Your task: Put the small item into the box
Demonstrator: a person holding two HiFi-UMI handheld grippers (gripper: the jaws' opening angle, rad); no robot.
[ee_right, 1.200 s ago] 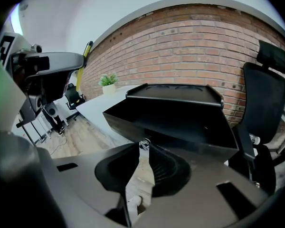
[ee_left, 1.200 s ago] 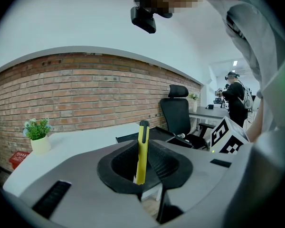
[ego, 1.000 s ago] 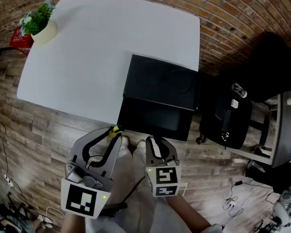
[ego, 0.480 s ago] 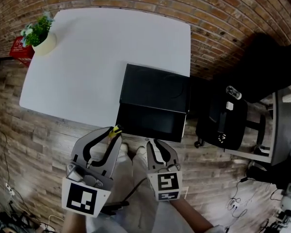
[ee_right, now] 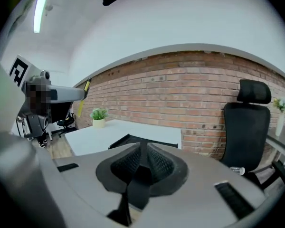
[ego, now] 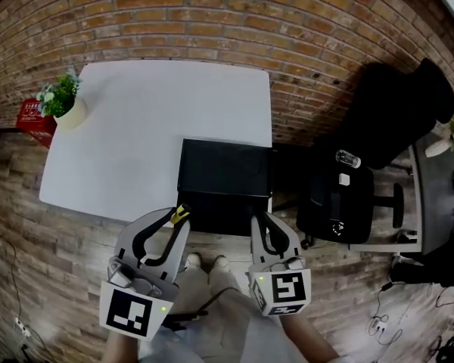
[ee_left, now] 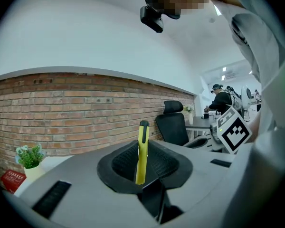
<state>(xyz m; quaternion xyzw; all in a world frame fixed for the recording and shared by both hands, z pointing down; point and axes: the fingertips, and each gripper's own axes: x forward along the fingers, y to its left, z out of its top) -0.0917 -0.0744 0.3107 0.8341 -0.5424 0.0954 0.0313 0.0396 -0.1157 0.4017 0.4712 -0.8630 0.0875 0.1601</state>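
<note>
**Yellow item [ee_left: 142, 152] clamped in the left claw [ee_left: 142, 161], short of the box [ego: 225, 181]**

The small yellow item, slim with a dark strip along one side, stands upright between the ribbed pads of the left claw, which are pressed in on its lower part; its top pokes out above them. In the head view the item [ego: 180, 215] shows at the tip of the left claw [ego: 175, 218], over the wooden floor [ego: 76, 240] just off the table's near edge and close to the box's near left corner; whether it touches the box cannot be told. The black box sits at the near right corner of the white table [ego: 136, 134], its right side along the table's right edge. The right claw [ego: 262, 219] is held beside the left one, just off the box's near right corner; its own view shows its pads [ee_right: 154, 161] pressed together with nothing between them, and the box [ee_right: 128, 138] and table [ee_right: 92, 134] beyond. A potted plant [ego: 63, 103] stands at the table's far left corner; a black office chair [ego: 348, 195] stands on the floor to the right of the table; a brick wall [ego: 212, 13] runs behind the far edge.
</note>
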